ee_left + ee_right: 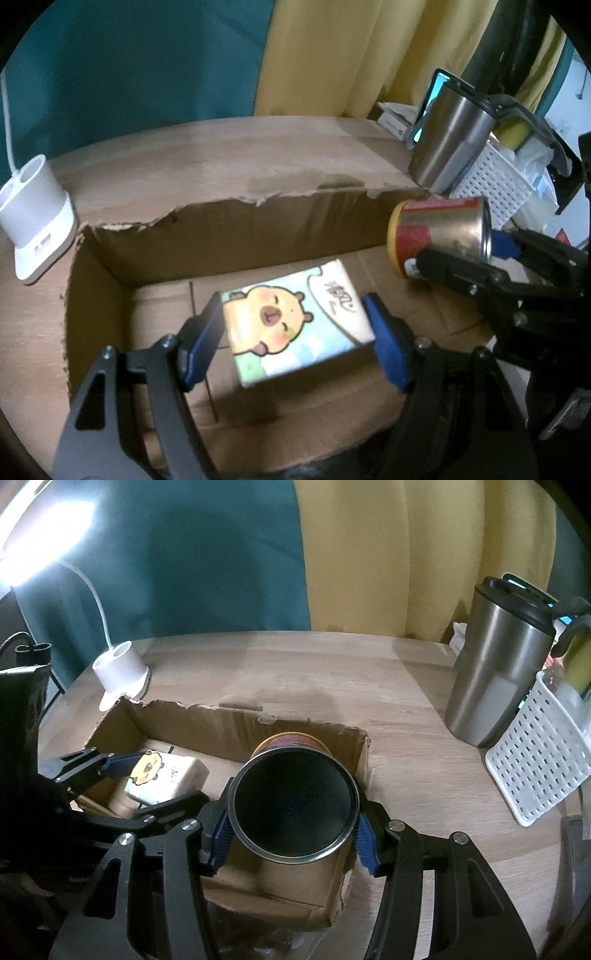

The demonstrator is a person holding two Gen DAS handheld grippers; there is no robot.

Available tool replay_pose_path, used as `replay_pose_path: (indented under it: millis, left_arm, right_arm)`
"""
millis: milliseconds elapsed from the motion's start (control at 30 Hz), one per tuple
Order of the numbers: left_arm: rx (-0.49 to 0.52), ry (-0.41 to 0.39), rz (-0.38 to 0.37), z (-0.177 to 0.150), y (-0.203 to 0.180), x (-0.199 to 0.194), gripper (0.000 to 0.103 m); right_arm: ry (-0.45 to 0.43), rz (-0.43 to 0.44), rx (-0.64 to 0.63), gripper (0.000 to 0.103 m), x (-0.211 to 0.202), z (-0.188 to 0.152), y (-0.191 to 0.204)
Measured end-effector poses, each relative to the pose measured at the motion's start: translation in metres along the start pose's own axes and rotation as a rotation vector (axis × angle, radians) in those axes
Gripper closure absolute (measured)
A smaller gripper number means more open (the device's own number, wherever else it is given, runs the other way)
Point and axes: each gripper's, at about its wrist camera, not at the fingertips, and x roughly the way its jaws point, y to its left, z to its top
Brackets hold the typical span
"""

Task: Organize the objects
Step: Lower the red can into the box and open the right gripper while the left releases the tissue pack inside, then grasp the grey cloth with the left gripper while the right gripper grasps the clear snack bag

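1. The left gripper [295,325] clasps a cartoon tissue pack [295,325] low inside the torn cardboard box [221,716] on the counter [406,701].
2. The right gripper [291,830] grasps a can [291,805] over the box's right end.
3. Packing is underway; the next move is probably lowering and releasing both.

A white lamp base [120,672] stands far left on the wooden counter [406,738]. At the right, a steel tumbler [495,679] stands just beside a white perforated basket [535,753]. Teal and yellow curtains [258,554] hang behind.

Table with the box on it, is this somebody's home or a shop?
Probably a home desk: a white desk lamp, a steel travel mug and curtains behind the wooden table.
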Motion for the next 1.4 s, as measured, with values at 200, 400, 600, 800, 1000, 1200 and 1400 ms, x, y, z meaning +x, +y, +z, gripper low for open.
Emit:
replay_pose_path:
  millis: [200, 400, 600, 800, 1000, 1200, 1400]
  left_arm:
    - [0.004, 0.010, -0.011, 0.001, -0.002, 0.002, 0.028]
    - [0.022, 0.006, -0.012, 0.004, -0.006, 0.000, 0.028]
    - [0.038, 0.024, -0.053, -0.002, -0.015, -0.004, 0.027]
    - [0.068, 0.017, -0.098, -0.009, -0.023, -0.015, 0.016]
    - [0.072, -0.013, -0.088, -0.016, -0.029, -0.030, 0.008]
    - [0.072, -0.047, -0.067, -0.027, -0.030, -0.049, 0.008]
    - [0.064, -0.078, -0.046, -0.043, -0.023, -0.070, 0.008]
  right_arm:
    - [-0.014, -0.012, 0.001, 0.039, -0.002, 0.003, -0.003]
    - [-0.023, -0.022, -0.005, 0.038, -0.002, 0.003, -0.003]
    - [-0.054, -0.031, 0.019, 0.031, -0.016, 0.002, -0.010]
    - [-0.070, -0.053, 0.031, 0.030, -0.030, -0.003, -0.015]
    - [-0.083, -0.061, 0.039, 0.030, -0.045, -0.010, -0.017]
    - [-0.096, -0.072, 0.050, 0.030, -0.061, -0.021, -0.019]
    - [-0.103, -0.068, 0.053, 0.030, -0.074, -0.034, -0.015]
